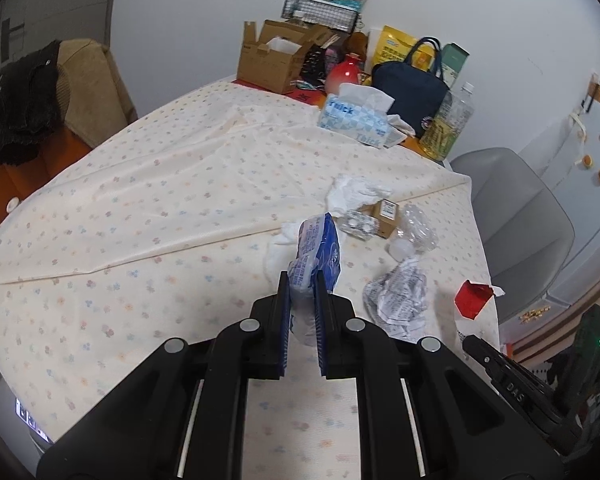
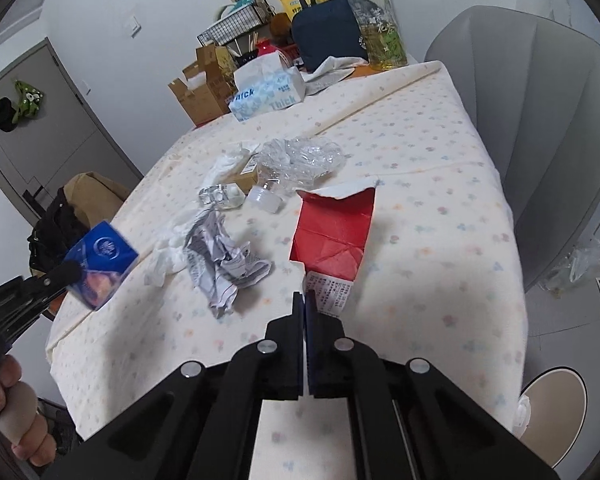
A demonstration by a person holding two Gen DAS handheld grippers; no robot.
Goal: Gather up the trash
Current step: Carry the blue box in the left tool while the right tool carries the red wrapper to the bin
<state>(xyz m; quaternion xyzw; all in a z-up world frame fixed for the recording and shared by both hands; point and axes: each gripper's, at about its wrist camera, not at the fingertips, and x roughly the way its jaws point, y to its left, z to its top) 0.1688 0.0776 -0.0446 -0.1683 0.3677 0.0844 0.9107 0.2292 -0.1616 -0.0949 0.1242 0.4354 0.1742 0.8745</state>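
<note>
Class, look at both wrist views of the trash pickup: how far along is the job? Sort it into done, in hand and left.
Done: nothing visibly binned; no bin shows.
In hand: the left gripper is shut on a blue wrapper, lifted off the table. The right gripper is shut and empty, by the red carton.
Left: that carton, crumpled paper, tissues, clear bottle, blister pack.

Tissue box (image 1: 356, 120) as landmark: navy handbag (image 1: 412, 92) just beside it, cardboard box (image 1: 272, 60) behind (flaps open), tea bottle (image 1: 448, 124) beyond the bag, grey chair (image 2: 540, 120) well apart.
</note>
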